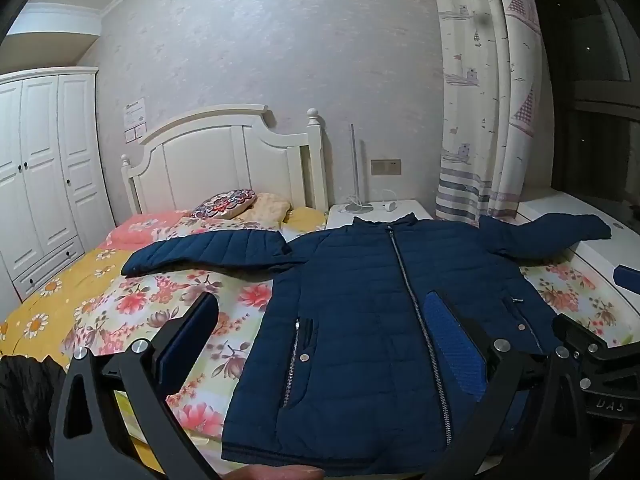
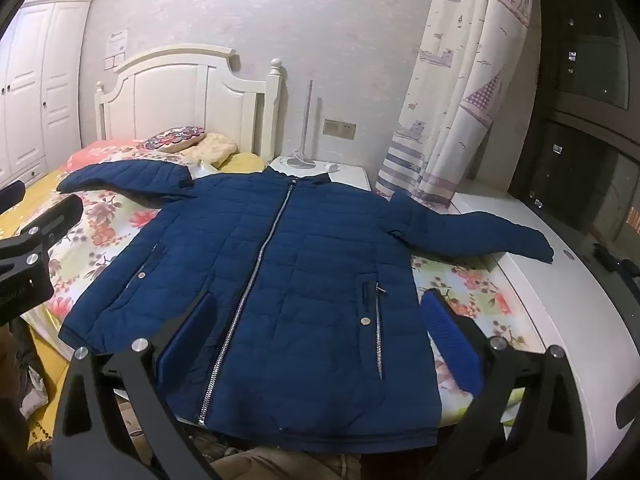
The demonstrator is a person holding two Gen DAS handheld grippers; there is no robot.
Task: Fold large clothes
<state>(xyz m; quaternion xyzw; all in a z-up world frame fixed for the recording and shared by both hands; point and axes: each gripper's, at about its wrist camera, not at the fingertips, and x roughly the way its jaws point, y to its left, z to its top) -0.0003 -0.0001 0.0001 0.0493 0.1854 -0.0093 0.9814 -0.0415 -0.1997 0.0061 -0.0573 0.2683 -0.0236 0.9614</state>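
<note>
A navy quilted jacket (image 1: 360,320) lies flat and face up on the flowered bedspread (image 1: 132,308), zipped, both sleeves spread out to the sides. It also shows in the right wrist view (image 2: 280,264). My left gripper (image 1: 324,328) is open and empty, hovering above the jacket's lower left part. My right gripper (image 2: 320,328) is open and empty, above the jacket's lower right part. The left sleeve (image 1: 208,250) lies toward the pillows. The right sleeve (image 2: 476,232) reaches onto a white ledge.
A white headboard (image 1: 224,160) and pillows (image 1: 228,204) stand at the back. A white nightstand (image 1: 376,216) with a lamp sits beside the bed. A white ledge (image 2: 560,304) runs along the right, with curtains (image 1: 484,100) behind. A wardrobe (image 1: 40,168) stands at the left.
</note>
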